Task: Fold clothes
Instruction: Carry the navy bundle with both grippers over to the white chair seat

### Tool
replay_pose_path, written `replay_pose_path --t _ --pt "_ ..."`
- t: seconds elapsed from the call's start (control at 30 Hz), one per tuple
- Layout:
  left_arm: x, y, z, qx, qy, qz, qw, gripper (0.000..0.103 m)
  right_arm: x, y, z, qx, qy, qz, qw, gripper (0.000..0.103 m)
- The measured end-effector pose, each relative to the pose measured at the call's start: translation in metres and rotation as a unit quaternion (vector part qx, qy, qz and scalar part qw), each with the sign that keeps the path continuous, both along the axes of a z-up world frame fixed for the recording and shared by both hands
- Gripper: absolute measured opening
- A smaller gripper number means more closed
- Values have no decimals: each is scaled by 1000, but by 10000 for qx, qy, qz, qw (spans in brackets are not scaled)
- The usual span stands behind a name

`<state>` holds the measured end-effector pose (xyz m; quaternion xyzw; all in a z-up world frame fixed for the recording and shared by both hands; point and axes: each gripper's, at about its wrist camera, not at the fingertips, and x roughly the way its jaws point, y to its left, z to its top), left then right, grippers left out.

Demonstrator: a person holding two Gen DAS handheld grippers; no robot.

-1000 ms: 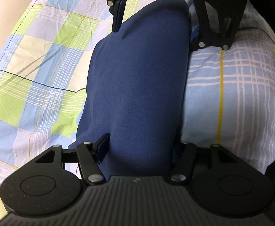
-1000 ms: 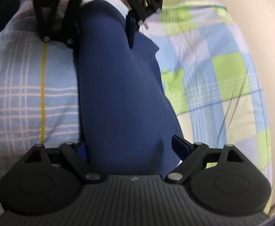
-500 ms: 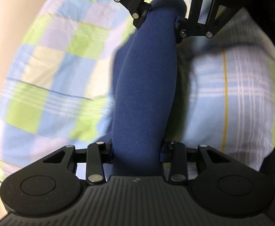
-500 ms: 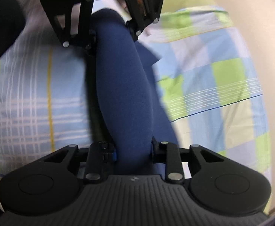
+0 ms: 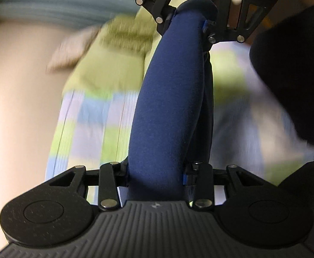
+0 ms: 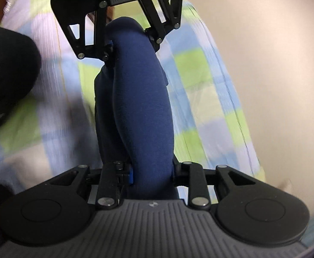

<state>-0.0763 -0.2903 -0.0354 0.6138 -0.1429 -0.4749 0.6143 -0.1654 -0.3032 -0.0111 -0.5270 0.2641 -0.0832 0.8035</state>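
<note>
A navy blue garment (image 5: 170, 99) is bunched into a thick band stretched between my two grippers, lifted above a checked bed sheet (image 5: 88, 116). My left gripper (image 5: 156, 172) is shut on one end of it. My right gripper (image 6: 151, 172) is shut on the other end (image 6: 142, 99). The two grippers face each other: the right one shows at the top of the left wrist view (image 5: 188, 21), and the left one at the top of the right wrist view (image 6: 129, 36). A lower layer of the garment hangs beneath the band.
The blue, green and white checked sheet (image 6: 200, 90) covers the bed below. A pale wall (image 6: 264, 64) runs along one side of the bed. A dark mass (image 5: 292, 75), possibly the person's clothing, sits on the opposite side. The surroundings are motion-blurred.
Both grippers closed from open onto the navy garment, squeezing it into a narrow band, then lifted it off the sheet. The view has swung toward the wall and bed edge.
</note>
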Motion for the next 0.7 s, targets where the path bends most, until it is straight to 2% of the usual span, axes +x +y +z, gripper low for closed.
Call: replay_pose_path --t 0.07,0.13,0.23,0.3,0.37,0.43,0.53,0.57,0.63,0.7 --pt "-35 -32 2 -73 41 -737 9972 45 -36 -11 3 -72 -20 -580 9983 24" --pt "-52 -51 3 -100 56 -1132 9935 45 -78 -26 9 -148 -74 -1289 9915 24" --pt "-110 -110 14 -140 52 -2201 9754 45 -125 -44 18 -154 -167 -2043 9786 24" --pt "-137 -141 19 -161 39 -2662 9638 45 -157 -59 24 -187 -223 -2521 9673 24" --pt "-170 -181 23 -190 49 -3166 9484 45 -196 -81 31 -221 -297 -3128 9491 24" --pt "-191 -207 25 -194 64 -3460 9380 46 -226 -101 35 -254 -338 -3581 9327 25" --pt "-246 -278 25 -224 108 -4136 9101 46 -280 -141 42 -303 -384 -4390 8972 25" --pt "-261 -299 25 -261 131 -4307 9020 46 -290 -151 42 -318 -372 -4527 8903 25" --pt "-283 -332 21 -366 205 -4556 8892 46 -316 -179 44 -418 -352 -4937 8679 25" --pt "-298 -358 12 -456 282 -4782 8766 46 -331 -196 45 -513 -394 -5184 8527 25"
